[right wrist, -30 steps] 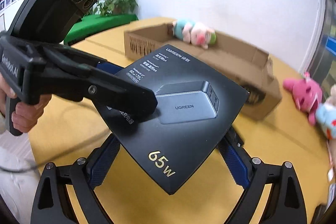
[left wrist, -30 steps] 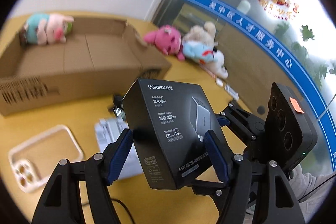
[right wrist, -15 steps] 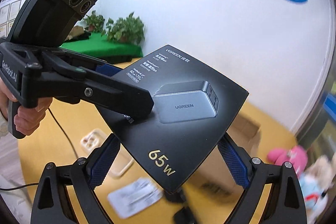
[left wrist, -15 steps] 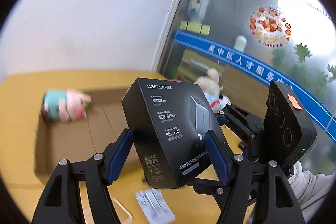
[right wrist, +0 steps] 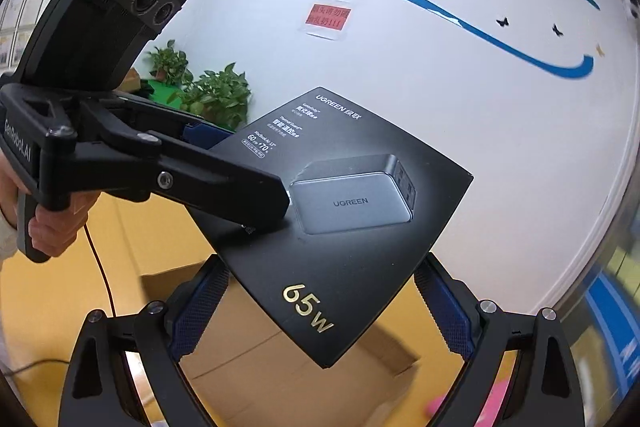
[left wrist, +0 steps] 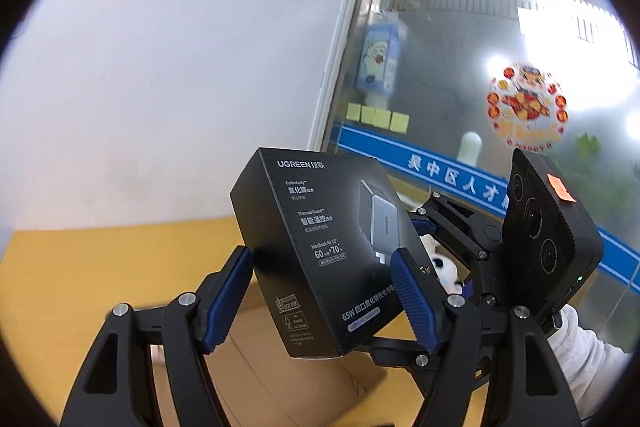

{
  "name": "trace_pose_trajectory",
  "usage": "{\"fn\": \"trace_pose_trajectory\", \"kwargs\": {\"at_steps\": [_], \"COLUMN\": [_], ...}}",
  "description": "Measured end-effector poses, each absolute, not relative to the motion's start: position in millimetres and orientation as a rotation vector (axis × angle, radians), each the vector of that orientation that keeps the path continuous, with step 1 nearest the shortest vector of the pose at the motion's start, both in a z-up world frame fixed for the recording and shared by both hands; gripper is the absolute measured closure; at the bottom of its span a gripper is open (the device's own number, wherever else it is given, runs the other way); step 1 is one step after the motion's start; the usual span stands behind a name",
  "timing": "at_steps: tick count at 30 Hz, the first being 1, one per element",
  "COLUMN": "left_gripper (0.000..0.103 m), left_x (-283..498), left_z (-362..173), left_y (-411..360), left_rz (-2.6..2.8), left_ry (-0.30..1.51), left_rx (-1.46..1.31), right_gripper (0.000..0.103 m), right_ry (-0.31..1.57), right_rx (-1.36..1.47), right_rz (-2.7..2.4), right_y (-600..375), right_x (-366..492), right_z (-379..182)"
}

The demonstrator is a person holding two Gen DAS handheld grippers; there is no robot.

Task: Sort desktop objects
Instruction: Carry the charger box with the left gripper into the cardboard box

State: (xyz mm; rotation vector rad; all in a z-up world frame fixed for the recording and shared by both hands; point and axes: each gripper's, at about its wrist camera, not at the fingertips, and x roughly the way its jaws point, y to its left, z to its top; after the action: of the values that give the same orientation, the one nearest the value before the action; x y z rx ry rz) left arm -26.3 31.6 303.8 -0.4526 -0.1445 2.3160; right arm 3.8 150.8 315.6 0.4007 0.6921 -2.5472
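My left wrist camera looks up along its fingers, close on the black charger box (left wrist: 316,259), toward the glass partition (left wrist: 460,67); my right one faces the painted wall (right wrist: 440,75), equally close; both share the box and cardboard carton (right wrist: 256,359).

charger box (left wrist: 320,251) matt black card; finger pads (left wrist: 412,301) ribbed blue rubber; cardboard box (right wrist: 280,359) plain brown

One black charger box (left wrist: 320,259) is showing, and two grippers are showing with it, the left gripper (left wrist: 320,291) and the right gripper (right wrist: 320,307), four blue-padded fingers (left wrist: 226,299) in all. Below the charger box one cardboard box (right wrist: 256,367) is sitting. Beside the charger box one plush toy (left wrist: 444,269) is peeking out.
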Motion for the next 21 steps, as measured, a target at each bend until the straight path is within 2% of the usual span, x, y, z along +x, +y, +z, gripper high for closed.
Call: {"fn": "trace_pose_trajectory", "kwargs": {"at_steps": [5, 9, 15, 21], "left_gripper": [0.032, 0.032, 0.032, 0.032], "left_x": [-84, -136, -218, -263], "left_z": [302, 271, 181, 94], "left_y": [41, 48, 58, 71], "left_rz": [2.342, 2.35, 2.32, 2.254], "left_ry": [-0.152, -0.163, -0.198, -0.222], "left_rx": [-0.482, -0.565, -0.826, -1.065], "right_gripper": [0.009, 0.009, 0.009, 0.009], "right_ry": [0.689, 0.654, 0.585, 0.471], "right_rx": [0.452, 0.534, 0.734, 0.971], "right_rz": [-2.533, -2.508, -2.437, -2.338], "right_y": [163, 172, 182, 198], "right_x": [-63, -120, -186, -244], "right_z": [327, 307, 223, 126]}}
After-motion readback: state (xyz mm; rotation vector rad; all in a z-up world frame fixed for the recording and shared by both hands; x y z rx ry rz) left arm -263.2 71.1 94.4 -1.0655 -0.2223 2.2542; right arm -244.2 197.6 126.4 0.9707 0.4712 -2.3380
